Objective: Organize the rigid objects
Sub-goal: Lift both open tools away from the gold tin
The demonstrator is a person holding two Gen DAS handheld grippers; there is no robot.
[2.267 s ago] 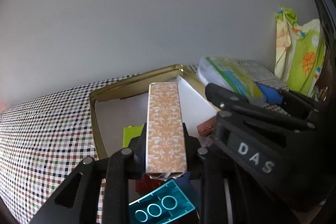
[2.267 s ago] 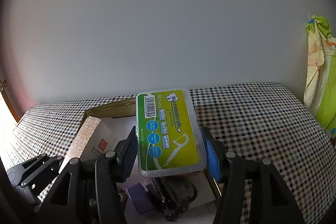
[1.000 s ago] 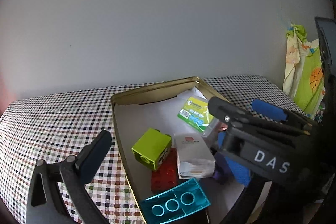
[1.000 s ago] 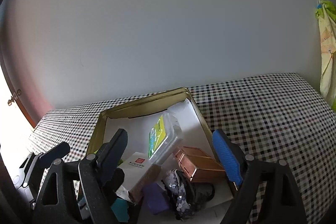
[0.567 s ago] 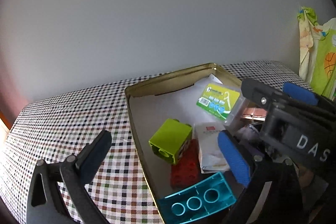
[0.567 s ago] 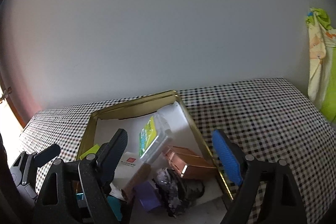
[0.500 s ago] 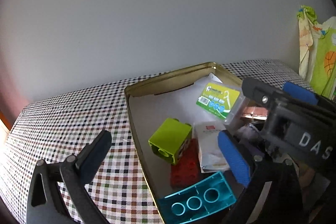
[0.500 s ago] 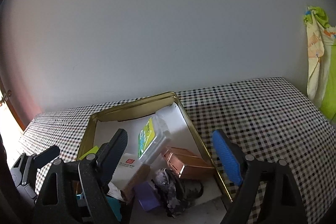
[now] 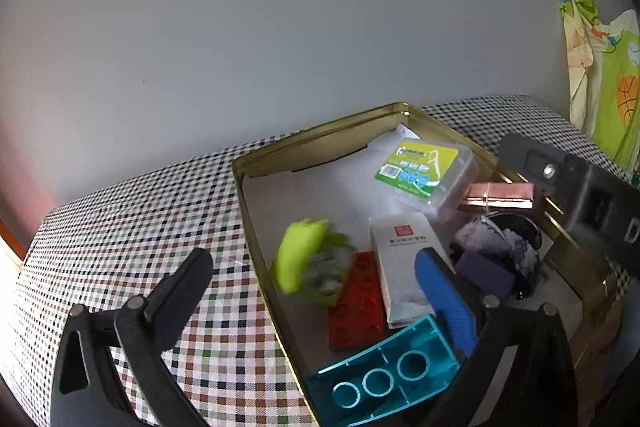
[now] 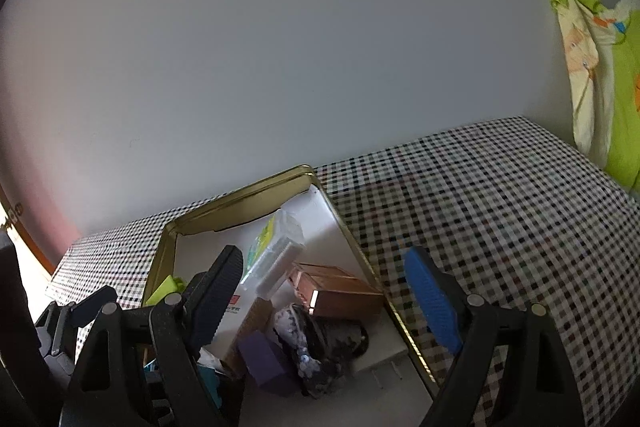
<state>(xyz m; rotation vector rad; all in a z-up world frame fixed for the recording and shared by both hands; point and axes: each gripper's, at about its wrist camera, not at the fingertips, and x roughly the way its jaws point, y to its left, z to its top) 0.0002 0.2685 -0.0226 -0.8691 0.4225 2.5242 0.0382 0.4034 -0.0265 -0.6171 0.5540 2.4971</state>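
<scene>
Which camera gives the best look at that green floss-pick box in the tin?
The left wrist view: the floss-pick box shows its whole printed lid. The right wrist view catches it edge-on, partly behind a black finger.

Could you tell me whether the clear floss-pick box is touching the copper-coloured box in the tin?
Touching. In the left wrist view the floss-pick box leans tilted, its lower right corner resting on the copper-coloured box, with no gap between them.

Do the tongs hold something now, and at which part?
Nothing is held. The left tongs and right tongs both stand open above the tin.
</scene>
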